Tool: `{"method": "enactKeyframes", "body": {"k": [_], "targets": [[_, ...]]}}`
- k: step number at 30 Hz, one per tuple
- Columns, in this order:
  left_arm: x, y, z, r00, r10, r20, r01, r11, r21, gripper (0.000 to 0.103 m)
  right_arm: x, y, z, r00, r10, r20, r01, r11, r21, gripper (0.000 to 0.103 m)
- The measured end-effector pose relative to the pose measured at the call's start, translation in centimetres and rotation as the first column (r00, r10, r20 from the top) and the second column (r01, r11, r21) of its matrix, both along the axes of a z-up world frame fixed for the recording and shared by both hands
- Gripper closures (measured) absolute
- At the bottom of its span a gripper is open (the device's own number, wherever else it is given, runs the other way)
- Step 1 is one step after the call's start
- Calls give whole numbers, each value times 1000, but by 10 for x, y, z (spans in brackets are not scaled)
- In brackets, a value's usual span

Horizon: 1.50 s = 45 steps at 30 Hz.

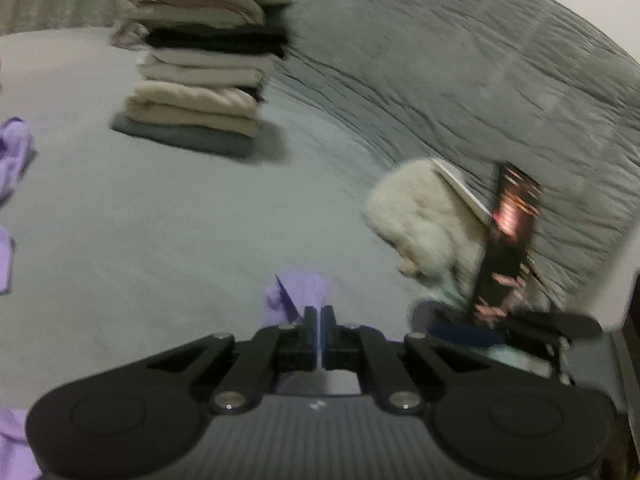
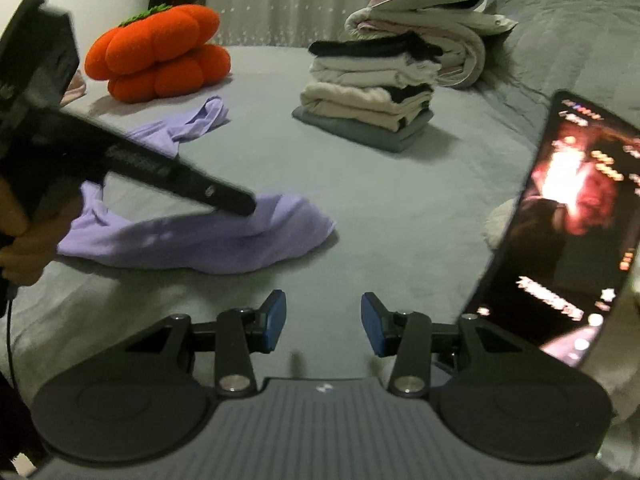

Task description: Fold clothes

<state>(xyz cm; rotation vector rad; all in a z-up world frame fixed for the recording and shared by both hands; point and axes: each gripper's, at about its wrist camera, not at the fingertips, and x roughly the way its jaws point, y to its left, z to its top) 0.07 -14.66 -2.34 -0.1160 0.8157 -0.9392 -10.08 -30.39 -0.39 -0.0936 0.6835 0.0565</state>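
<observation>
Though blurred, lilac garment (image 1: 298,294) pinched.

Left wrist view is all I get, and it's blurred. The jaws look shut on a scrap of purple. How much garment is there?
Observer: The purple garment is a long crumpled piece; the left gripper pinches its upper edge.
Operator: And the right gripper?
Observer: The right gripper is open with nothing between its pads, above bare bed sheet.
Operator: Anything beyond the folded stack?
Observer: Left of the folded stack sits an orange pumpkin cushion.
</observation>
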Motion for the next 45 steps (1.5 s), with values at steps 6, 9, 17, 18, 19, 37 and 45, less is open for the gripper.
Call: {"method": "enactKeyframes", "body": {"k": [6,9,17,18,19,37,45], "targets": [[-33,1,-13,985,-157,-68,159,987,16,102,-13,-13,10,999,-14,32,13,1000,19,57],[-51,-4,-28,969,-228,-97,234,971,58,102,-15,-17,10,1000,-17,25,16,998,53,57],[-62,10,-39,939,-316,-134,322,946,29,98,-13,-9,1,999,42,-1,-41,993,113,57],[-61,13,-38,937,-322,-137,328,945,22,95,-11,-7,-1,999,47,-7,-46,991,124,57],[-60,16,-36,938,-322,-126,328,944,30,94,-10,-5,-3,999,53,-13,-50,990,135,57],[-18,54,-23,995,-86,-43,92,981,168,82,1,17,-20,990,-131,44,131,991,-9,103],[-20,66,-19,1000,15,3,-16,981,191,70,-57,4,-17,970,-243,19,243,970,-17,103]]}}
